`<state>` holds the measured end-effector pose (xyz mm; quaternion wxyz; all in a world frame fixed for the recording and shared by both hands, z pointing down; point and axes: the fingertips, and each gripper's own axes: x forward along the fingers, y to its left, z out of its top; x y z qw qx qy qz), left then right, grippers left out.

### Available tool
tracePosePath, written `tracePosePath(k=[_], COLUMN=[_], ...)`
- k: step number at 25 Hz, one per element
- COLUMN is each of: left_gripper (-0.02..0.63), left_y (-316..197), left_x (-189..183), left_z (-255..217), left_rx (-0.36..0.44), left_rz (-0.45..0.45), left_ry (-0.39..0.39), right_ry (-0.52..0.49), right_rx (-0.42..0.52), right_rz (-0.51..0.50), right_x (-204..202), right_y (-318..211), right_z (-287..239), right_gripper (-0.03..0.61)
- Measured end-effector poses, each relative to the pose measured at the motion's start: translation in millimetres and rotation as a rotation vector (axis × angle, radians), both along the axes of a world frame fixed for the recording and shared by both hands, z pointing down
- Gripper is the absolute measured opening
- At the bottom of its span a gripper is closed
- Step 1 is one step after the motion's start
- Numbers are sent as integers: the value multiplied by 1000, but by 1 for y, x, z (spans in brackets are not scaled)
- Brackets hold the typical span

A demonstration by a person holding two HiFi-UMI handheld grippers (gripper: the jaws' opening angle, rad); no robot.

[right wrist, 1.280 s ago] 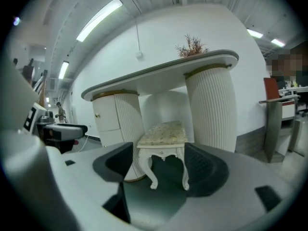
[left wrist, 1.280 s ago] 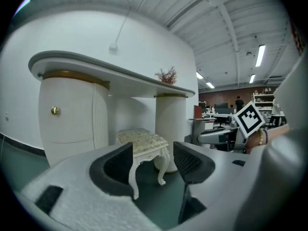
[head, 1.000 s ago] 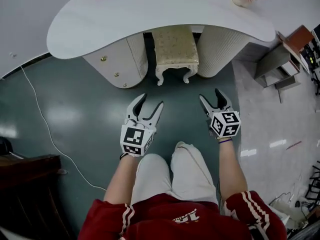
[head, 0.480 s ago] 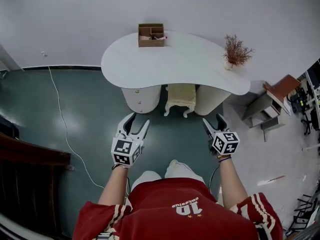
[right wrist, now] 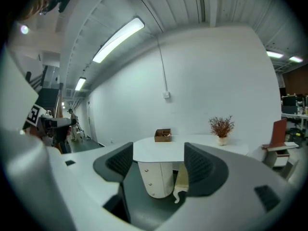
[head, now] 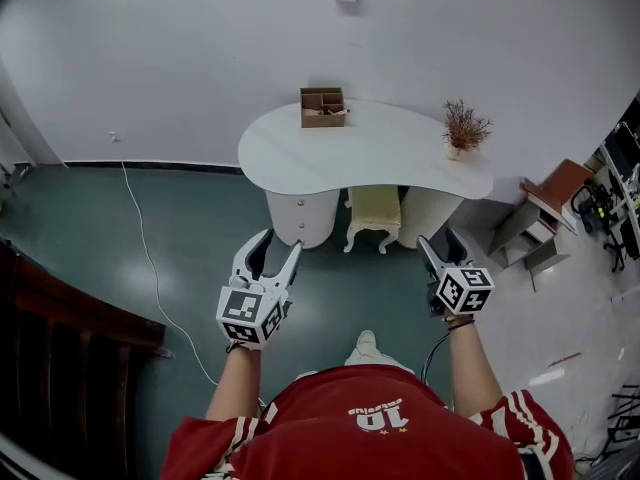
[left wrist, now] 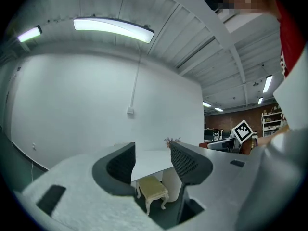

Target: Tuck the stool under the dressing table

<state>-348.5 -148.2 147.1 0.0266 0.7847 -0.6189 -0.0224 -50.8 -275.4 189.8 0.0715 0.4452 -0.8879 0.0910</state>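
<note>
The cream stool (head: 373,208) stands between the two white pedestals of the dressing table (head: 370,153), partly under its curved white top. My left gripper (head: 277,246) is held in the air well in front of the table, open with nothing between its jaws. My right gripper (head: 440,240) hangs beside it at the right, also open and empty. In the left gripper view the stool (left wrist: 153,189) shows far off between the fingers. In the right gripper view the stool (right wrist: 182,179) peeks out beside a pedestal under the table (right wrist: 159,150).
A wooden box (head: 322,107) and a vase of dried twigs (head: 464,128) stand on the tabletop. A white cable (head: 145,258) runs over the green floor at left. Dark wooden furniture (head: 60,368) is at the near left, grey and brown furniture (head: 540,218) at the right.
Both grippers have risen and drawn back from the table, and the head view now takes in the whole table and wall. The stool has stayed under the table.
</note>
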Motion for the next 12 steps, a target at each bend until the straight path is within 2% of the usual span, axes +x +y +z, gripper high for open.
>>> tracePosePath(k=[5, 12], left_gripper=[218, 209], left_y=[45, 75], left_x=[12, 46], left_z=[-23, -53], left_rx=[28, 79], left_rz=[24, 8], left_ry=[6, 22], right_ry=[-12, -49], right_rx=[32, 101], right_rz=[-10, -34], right_x=[4, 40], right_y=[58, 87], right_z=[-31, -79], right_gripper=[319, 319])
